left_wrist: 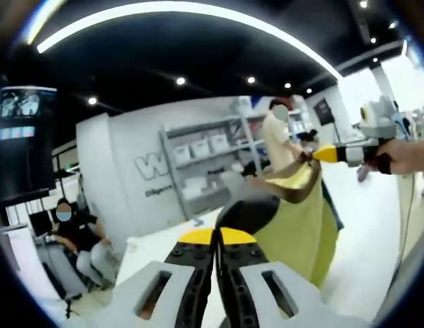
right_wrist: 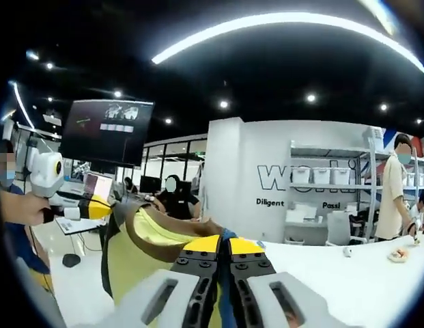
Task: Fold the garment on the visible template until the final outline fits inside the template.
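Note:
A yellow garment (left_wrist: 300,219) with dark trim hangs in the air, stretched between both grippers. In the left gripper view my left gripper (left_wrist: 215,237) is shut on the garment's dark edge. My right gripper (left_wrist: 326,154), held by a hand, pinches the far upper edge. In the right gripper view my right gripper (right_wrist: 224,244) is shut on the garment (right_wrist: 147,239), which runs leftward to the left gripper (right_wrist: 99,208), also held by a hand.
A white table (right_wrist: 375,273) lies below and to the right, with small items at its far end. Grey shelves (right_wrist: 328,198) with white bins line the back wall. A person (right_wrist: 392,198) stands there. Another sits at a desk (left_wrist: 75,239). A dark screen (right_wrist: 106,130) hangs at left.

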The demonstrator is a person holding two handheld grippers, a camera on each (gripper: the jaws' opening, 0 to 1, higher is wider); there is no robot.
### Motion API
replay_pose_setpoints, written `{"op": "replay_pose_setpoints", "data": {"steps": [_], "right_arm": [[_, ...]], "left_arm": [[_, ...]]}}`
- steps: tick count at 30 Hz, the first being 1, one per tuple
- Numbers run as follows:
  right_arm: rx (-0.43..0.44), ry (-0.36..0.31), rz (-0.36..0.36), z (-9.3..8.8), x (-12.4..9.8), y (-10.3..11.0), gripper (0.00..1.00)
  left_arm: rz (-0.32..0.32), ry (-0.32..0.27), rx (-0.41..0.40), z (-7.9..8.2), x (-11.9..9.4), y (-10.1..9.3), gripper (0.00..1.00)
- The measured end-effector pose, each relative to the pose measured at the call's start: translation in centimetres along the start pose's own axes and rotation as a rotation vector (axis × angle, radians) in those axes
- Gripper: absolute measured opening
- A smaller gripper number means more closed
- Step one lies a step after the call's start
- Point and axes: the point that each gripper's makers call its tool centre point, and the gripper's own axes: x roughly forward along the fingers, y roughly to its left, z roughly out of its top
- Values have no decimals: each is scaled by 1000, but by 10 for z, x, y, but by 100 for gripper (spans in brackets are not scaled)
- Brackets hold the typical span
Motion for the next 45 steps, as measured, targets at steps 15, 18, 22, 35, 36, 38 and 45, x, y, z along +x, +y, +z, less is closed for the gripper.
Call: {"op": "replay_pose_setpoints", "data": {"steps": [15,18,22,35,36,38,45], "right_arm": [[-229,-329,-110,118,-38,5,0],[-237,-330,-110,119,-46,10,0],[-210,-265,-102,96,-44,7,0],[-157,-15,-78,-15,-9,2,0],[-153,-3,-76,-21,-3,1,0],[-149,9,-67,-28,5,1,0],[-140,60,-41,-59,40,-2,0]], "left_arm": [[118,-302,71,115,-45,7,0],[120,-292,66,113,-49,2,0],[97,-242,35,92,-48,-4,0],[59,-32,-41,-13,-8,-8,0],[57,-23,-37,-19,-4,-5,0],[56,4,-34,-28,4,-4,0],[49,69,-42,-67,34,13,0]]}}
